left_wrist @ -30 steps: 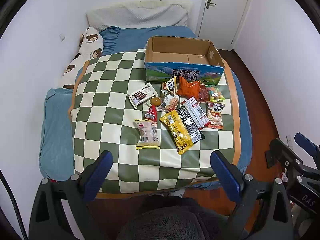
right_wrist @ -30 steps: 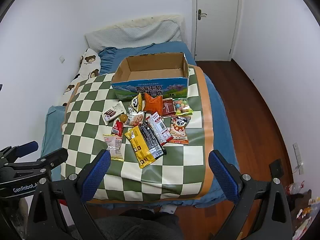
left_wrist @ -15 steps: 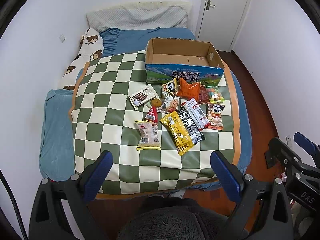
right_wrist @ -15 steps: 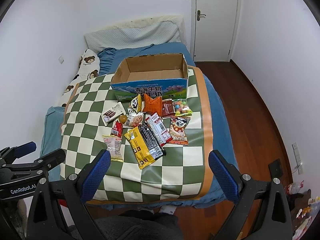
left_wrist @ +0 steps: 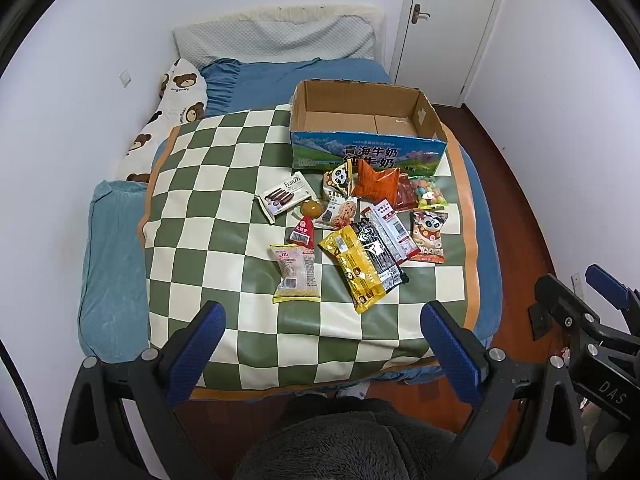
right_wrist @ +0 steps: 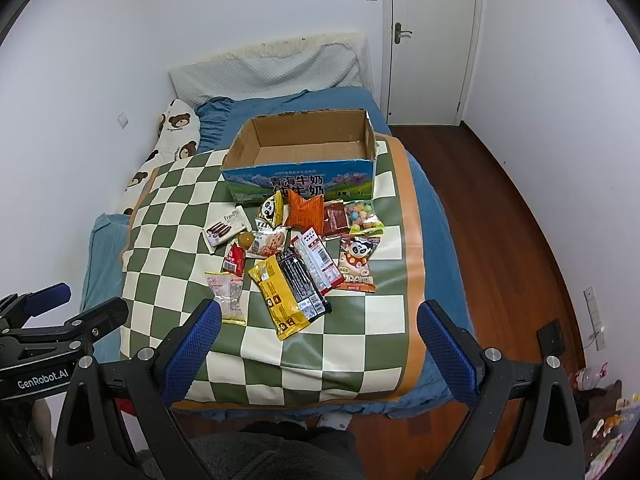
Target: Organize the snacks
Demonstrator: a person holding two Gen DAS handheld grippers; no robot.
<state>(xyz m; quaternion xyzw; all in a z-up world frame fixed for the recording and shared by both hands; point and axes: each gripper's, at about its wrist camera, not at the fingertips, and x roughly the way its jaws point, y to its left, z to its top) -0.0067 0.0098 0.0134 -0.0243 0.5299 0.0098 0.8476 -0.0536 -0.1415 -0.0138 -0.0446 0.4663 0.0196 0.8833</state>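
Observation:
Several snack packets lie on a green-and-white checked cloth (left_wrist: 208, 216) on a bed, in front of an empty open cardboard box (left_wrist: 366, 136), also in the right wrist view (right_wrist: 304, 160). Among them are a yellow packet (left_wrist: 358, 270), a black packet (left_wrist: 380, 252), an orange bag (left_wrist: 376, 184), a Franzzi biscuit pack (left_wrist: 285, 196) and a pale bread packet (left_wrist: 294, 274). My left gripper (left_wrist: 320, 334) is open and empty, well short of the snacks. My right gripper (right_wrist: 318, 330) is open and empty, also short of them.
The bed stands against the left wall, with a bear-print pillow (left_wrist: 172, 108) and a white pillow (left_wrist: 276, 40) at its head. Wooden floor (right_wrist: 500, 220) runs along the right side to a white door (right_wrist: 430, 40). Small clutter lies on the floor (right_wrist: 600, 400) at the lower right.
Both views have tilted and shifted slightly, so the bed and snacks sit a little lower in frame. Nothing on the cloth has moved; both grippers stay open.

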